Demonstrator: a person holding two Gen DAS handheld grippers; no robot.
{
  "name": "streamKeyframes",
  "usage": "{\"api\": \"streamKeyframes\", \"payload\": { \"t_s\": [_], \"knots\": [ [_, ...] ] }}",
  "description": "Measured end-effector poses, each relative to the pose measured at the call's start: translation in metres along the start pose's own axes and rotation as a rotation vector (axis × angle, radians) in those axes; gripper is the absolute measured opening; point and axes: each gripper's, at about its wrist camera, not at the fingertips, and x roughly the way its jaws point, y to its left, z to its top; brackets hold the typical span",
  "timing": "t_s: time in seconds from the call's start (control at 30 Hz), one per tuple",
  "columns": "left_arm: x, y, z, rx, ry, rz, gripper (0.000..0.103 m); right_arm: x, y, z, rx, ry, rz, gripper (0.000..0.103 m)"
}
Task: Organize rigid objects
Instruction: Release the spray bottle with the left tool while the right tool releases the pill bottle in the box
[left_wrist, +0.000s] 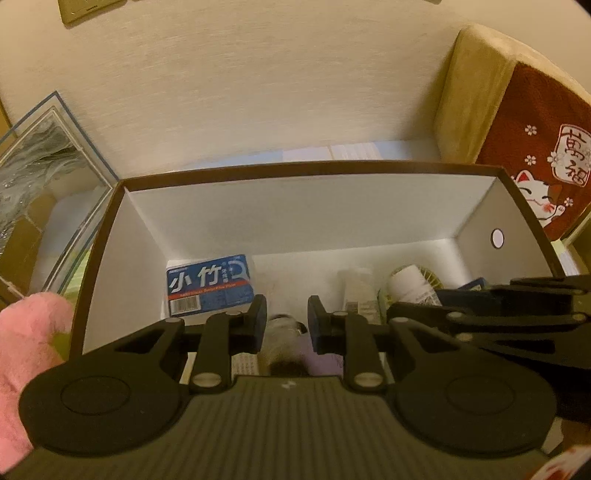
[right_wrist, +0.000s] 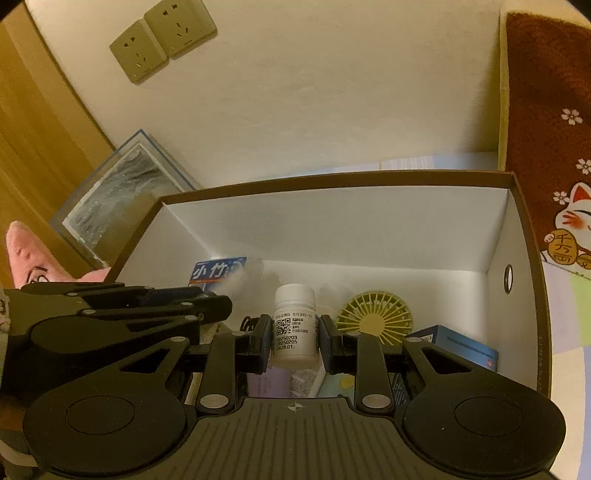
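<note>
A white-lined box with a brown rim (left_wrist: 306, 170) (right_wrist: 332, 180) lies open below both grippers. On its floor are a blue floss box (left_wrist: 208, 282) (right_wrist: 216, 272), a yellow-green mini fan (right_wrist: 373, 317) and a dark blue box (right_wrist: 458, 345). My right gripper (right_wrist: 295, 339) is shut on a white pill bottle (right_wrist: 295, 321) with a QR label, held upright over the box floor. The bottle (left_wrist: 406, 282) also shows in the left wrist view. My left gripper (left_wrist: 287, 325) is shut on a small pale object (left_wrist: 282, 332), too blurred to identify. Both grippers reach into the box side by side.
A glass-framed picture (left_wrist: 44, 173) (right_wrist: 122, 195) leans on the wall left of the box. A pink plush (left_wrist: 26, 350) lies at the near left. A cushion draped with a red lucky-cat cloth (left_wrist: 532, 147) (right_wrist: 546, 110) stands on the right. Wall sockets (right_wrist: 162, 40) sit above.
</note>
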Motion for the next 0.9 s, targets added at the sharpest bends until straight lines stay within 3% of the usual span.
{"api": "streamKeyframes", "payload": {
  "t_s": [0.27,0.63,0.77,0.83,0.9],
  "knots": [
    [0.000,0.013,0.001,-0.028,0.011,0.014,0.033,0.008,0.000,0.001,0.007,0.007,0.000,0.027],
    [-0.001,0.029,-0.002,-0.040,0.019,0.056,0.036,0.018,0.009,0.004,0.016,0.010,0.007,0.027],
    [-0.003,0.032,-0.004,-0.047,0.024,0.058,0.040,0.021,0.008,0.009,0.071,-0.014,0.021,0.027],
    [-0.005,0.033,-0.006,-0.047,0.025,0.059,0.041,0.022,0.007,0.013,0.110,-0.032,0.035,0.029],
    [-0.005,0.033,-0.006,-0.050,0.027,0.058,0.041,0.021,0.006,0.015,0.132,-0.046,0.048,0.044]
  ]
}}
